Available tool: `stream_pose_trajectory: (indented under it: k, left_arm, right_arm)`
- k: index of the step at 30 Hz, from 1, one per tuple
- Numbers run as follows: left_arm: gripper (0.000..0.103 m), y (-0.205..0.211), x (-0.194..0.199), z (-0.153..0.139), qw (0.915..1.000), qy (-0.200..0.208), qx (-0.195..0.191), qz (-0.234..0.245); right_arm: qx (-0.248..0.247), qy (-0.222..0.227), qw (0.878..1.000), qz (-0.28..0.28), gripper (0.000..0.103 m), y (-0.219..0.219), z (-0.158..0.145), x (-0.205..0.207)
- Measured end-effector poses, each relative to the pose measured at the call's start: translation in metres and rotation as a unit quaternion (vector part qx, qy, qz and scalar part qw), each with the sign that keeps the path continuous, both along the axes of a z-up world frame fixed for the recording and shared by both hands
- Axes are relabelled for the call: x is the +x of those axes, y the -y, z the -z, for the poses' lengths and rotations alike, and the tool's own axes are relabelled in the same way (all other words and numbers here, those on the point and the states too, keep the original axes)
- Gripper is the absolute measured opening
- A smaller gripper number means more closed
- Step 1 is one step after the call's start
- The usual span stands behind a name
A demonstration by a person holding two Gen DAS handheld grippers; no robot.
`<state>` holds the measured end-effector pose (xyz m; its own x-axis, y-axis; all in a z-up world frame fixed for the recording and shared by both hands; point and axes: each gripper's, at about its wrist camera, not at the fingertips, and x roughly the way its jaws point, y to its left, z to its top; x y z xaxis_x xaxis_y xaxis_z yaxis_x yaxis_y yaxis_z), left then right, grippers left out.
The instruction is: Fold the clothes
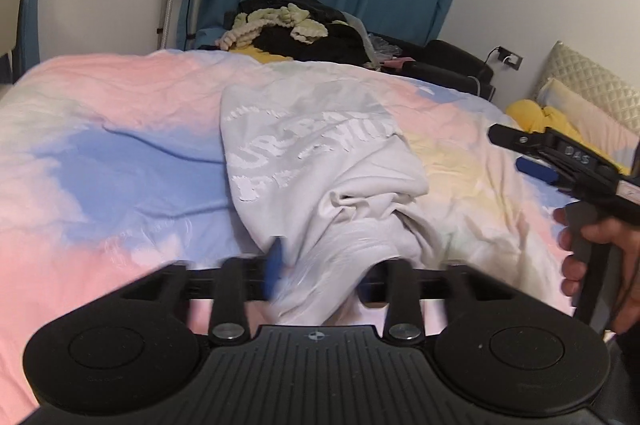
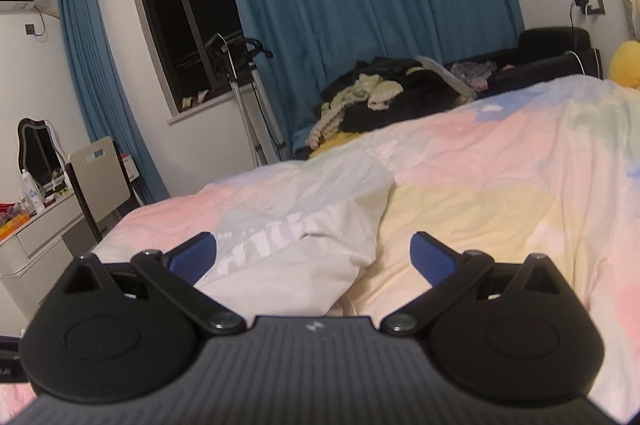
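A pale grey T-shirt (image 1: pixel 312 153) with white lettering lies partly folded on the pastel duvet of the bed (image 1: pixel 120 165). Its near end is bunched up between the jaws of my left gripper (image 1: pixel 320 273). The jaws stand apart; one blue pad (image 1: pixel 276 261) shows blurred and the other is hidden by cloth. My right gripper (image 1: pixel 516 153) hangs open above the bed to the right, held by a person's hand (image 1: pixel 580 245). In the right wrist view the right gripper (image 2: pixel 314 255) is wide open over the shirt (image 2: pixel 300 209), with nothing between its pads.
A heap of dark and pale clothes (image 1: pixel 296 29) sits at the bed's far edge (image 2: pixel 384 93). A yellow plush (image 1: pixel 536 117) and a quilted pillow (image 1: pixel 588 93) lie at the right. A chair (image 2: pixel 100 177) and desk (image 2: pixel 36 229) stand left of the bed, with teal curtains behind.
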<state>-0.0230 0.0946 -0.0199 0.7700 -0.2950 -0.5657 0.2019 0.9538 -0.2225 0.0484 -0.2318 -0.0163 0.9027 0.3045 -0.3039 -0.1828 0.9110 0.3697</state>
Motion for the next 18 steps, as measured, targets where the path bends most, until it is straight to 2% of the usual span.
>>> stream_pose_trajectory:
  k: [2, 4, 5, 7, 10, 14, 18]
  left_arm:
    - [0.059, -0.002, -0.013, -0.003, 1.0, 0.009, 0.0, 0.003]
    - [0.072, -0.008, -0.024, -0.008, 0.9997, 0.026, -0.005, 0.004]
    - [0.075, -0.008, -0.026, -0.012, 0.9993, 0.035, -0.005, 0.007]
    - [0.079, -0.006, -0.029, -0.021, 0.9983, 0.058, 0.001, 0.011]
    - [0.083, 0.01, -0.017, -0.028, 0.9958, 0.084, 0.022, 0.028]
    - [0.083, 0.053, 0.029, -0.018, 0.993, 0.078, 0.05, 0.073]
    - [0.082, 0.107, 0.087, 0.005, 0.9844, 0.071, 0.108, 0.119]
  right_arm:
    - [0.024, -0.017, 1.0, 0.008, 0.103, 0.006, 0.003, 0.001]
    - [0.043, -0.03, 0.999, 0.011, 0.102, 0.009, 0.007, 0.003]
    - [0.052, -0.037, 0.998, 0.012, 0.101, 0.011, 0.008, 0.005]
    - [0.061, -0.046, 0.997, 0.016, 0.092, 0.01, 0.011, 0.006]
    - [0.048, -0.056, 0.997, 0.033, 0.074, 0.004, 0.012, 0.01]
    - [0.058, -0.068, 0.994, 0.068, 0.07, 0.012, 0.015, 0.016]
    - [0.054, -0.07, 0.991, 0.098, 0.07, 0.026, 0.022, 0.022]
